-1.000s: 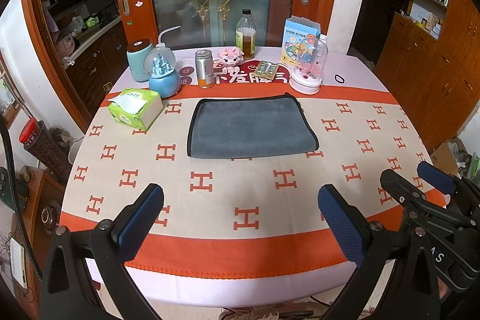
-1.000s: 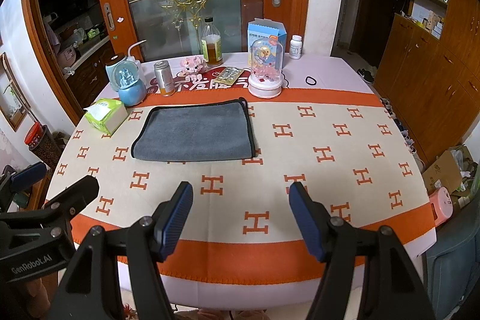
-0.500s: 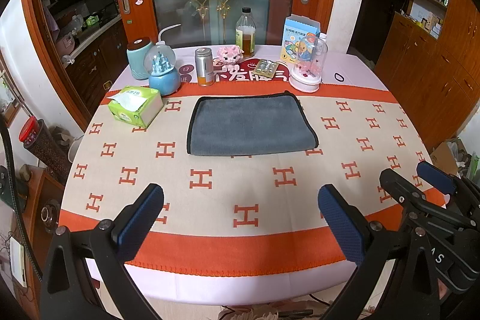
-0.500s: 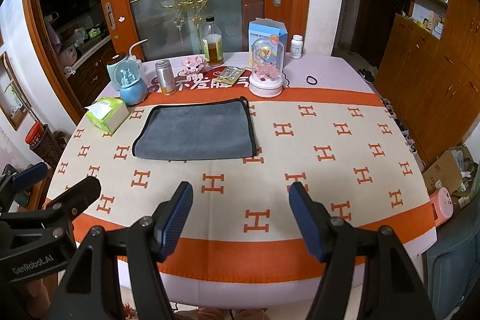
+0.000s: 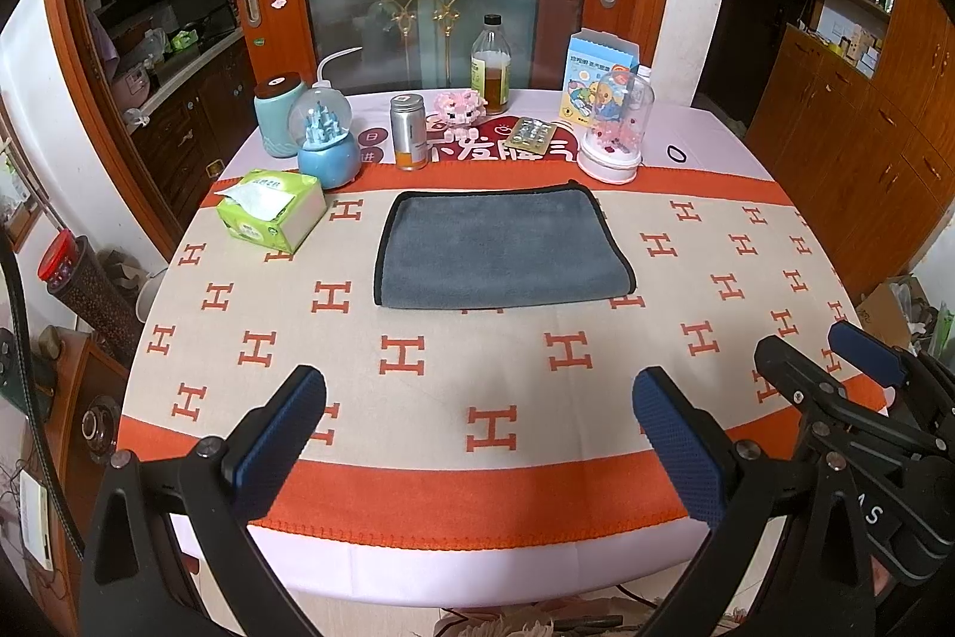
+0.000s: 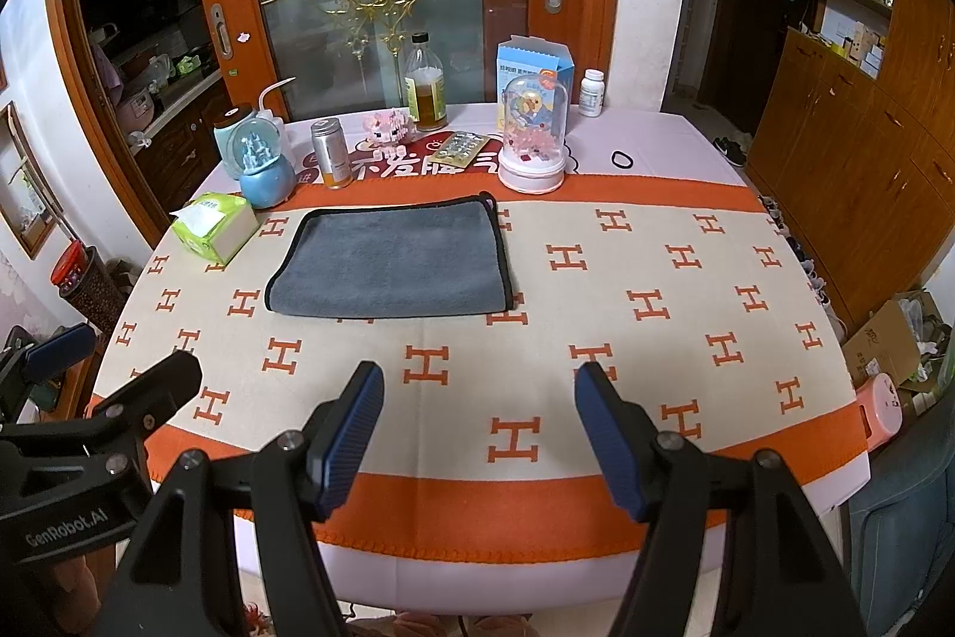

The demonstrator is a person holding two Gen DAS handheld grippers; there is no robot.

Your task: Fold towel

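Note:
A grey towel (image 5: 498, 246) with a black edge lies flat on the table, folded into a rectangle; it also shows in the right wrist view (image 6: 394, 264). My left gripper (image 5: 477, 428) is open and empty, above the table's near edge, well short of the towel. My right gripper (image 6: 480, 428) is open and empty, also near the front edge, to the right of the left one. The right gripper shows at the right of the left wrist view (image 5: 835, 386), and the left gripper at the left of the right wrist view (image 6: 113, 386).
The table (image 5: 513, 458) has a cream and orange cloth with H marks. A green tissue box (image 5: 271, 210) sits left of the towel. Behind the towel stand a snow globe (image 5: 325, 144), a metal can (image 5: 409, 132), a bottle (image 5: 490, 67), a glass dome (image 5: 615, 129) and a blue box (image 5: 597, 61).
Both grippers have drawn back slightly and risen a little; the towel looks a bit further away. The towel has not moved and both jaws stay open.

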